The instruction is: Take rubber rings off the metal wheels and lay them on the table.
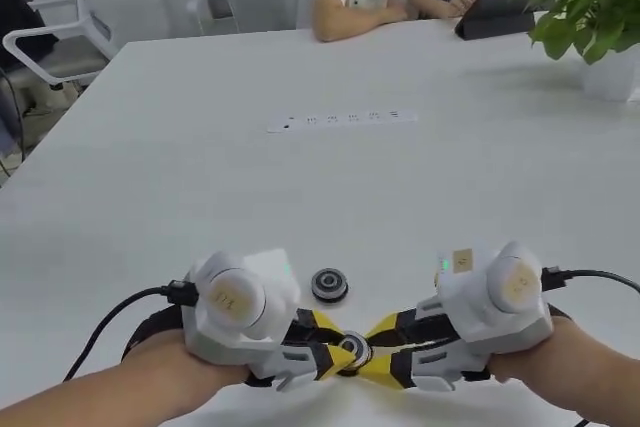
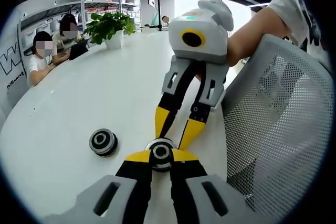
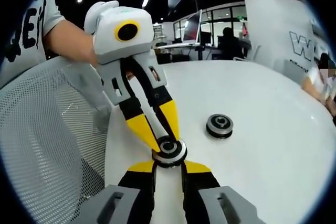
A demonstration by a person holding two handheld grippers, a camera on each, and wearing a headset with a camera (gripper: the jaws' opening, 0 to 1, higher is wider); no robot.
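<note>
Head view: left gripper (image 1: pixel 332 355) and right gripper (image 1: pixel 372 357) meet on near wheel (image 1: pixel 352 349); second wheel (image 1: pixel 329 284) at its 12 o'clock, rubber ring (image 1: pixel 315 285) on.
Left gripper view: left jaws clamp near wheel (image 2: pixel 160 153).
Right gripper view: right jaws clamp it too.
Progress: no ring lies on desk (image 1: pixel 300 187); apparently barely begun.

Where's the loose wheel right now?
Head view: the loose wheel lies on the table, just beyond and slightly left of the gripped wheel, which the left tool and right tool hold.

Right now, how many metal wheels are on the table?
2. The near wheel sits pinched between the left gripper and right gripper; the far wheel lies free just beyond.
</note>
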